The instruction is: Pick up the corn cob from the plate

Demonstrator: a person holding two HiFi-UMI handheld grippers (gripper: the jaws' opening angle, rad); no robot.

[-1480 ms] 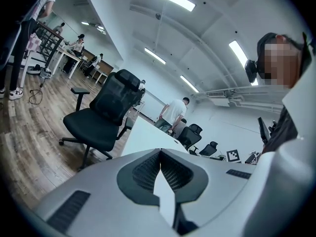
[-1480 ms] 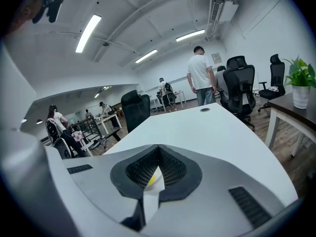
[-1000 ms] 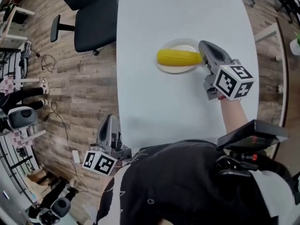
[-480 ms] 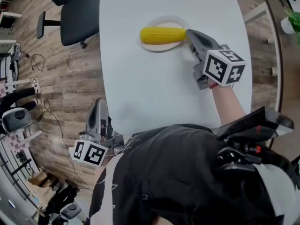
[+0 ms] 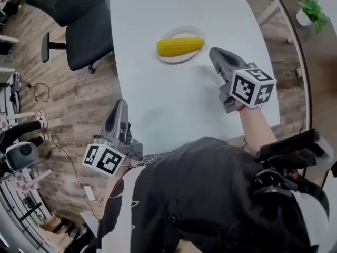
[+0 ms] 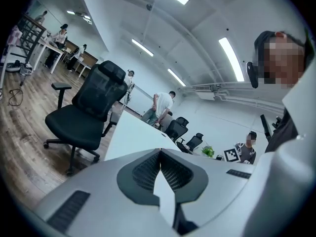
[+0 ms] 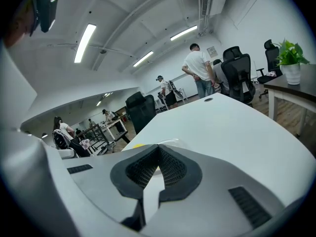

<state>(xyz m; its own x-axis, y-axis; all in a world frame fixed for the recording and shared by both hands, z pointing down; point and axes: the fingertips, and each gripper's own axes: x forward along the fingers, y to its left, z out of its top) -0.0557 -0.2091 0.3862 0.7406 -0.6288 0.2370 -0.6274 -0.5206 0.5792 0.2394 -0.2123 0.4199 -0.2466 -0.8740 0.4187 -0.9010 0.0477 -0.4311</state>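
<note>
A yellow corn cob (image 5: 180, 46) lies across a small white plate (image 5: 167, 58) near the far middle of the white table (image 5: 174, 104). My right gripper (image 5: 212, 52) hovers just right of the plate, pointing at the cob's right end, a small gap apart from it, shut and holding nothing. In the right gripper view the plate's rim (image 7: 171, 141) and a sliver of the cob (image 7: 138, 145) peek over the closed jaws (image 7: 159, 146). My left gripper (image 5: 120, 104) hangs at the table's left edge, far from the plate, its jaws together (image 6: 159, 150) and empty.
A black office chair (image 5: 73, 25) stands on the wooden floor left of the table. A potted plant (image 5: 310, 9) sits on a dark desk at the far right. Several people and more chairs (image 7: 237, 73) are in the distance.
My right gripper, which was against the cob's right end, now sits a little back from it. The left gripper has risen slightly beside the table edge. The cob still lies on the plate.
</note>
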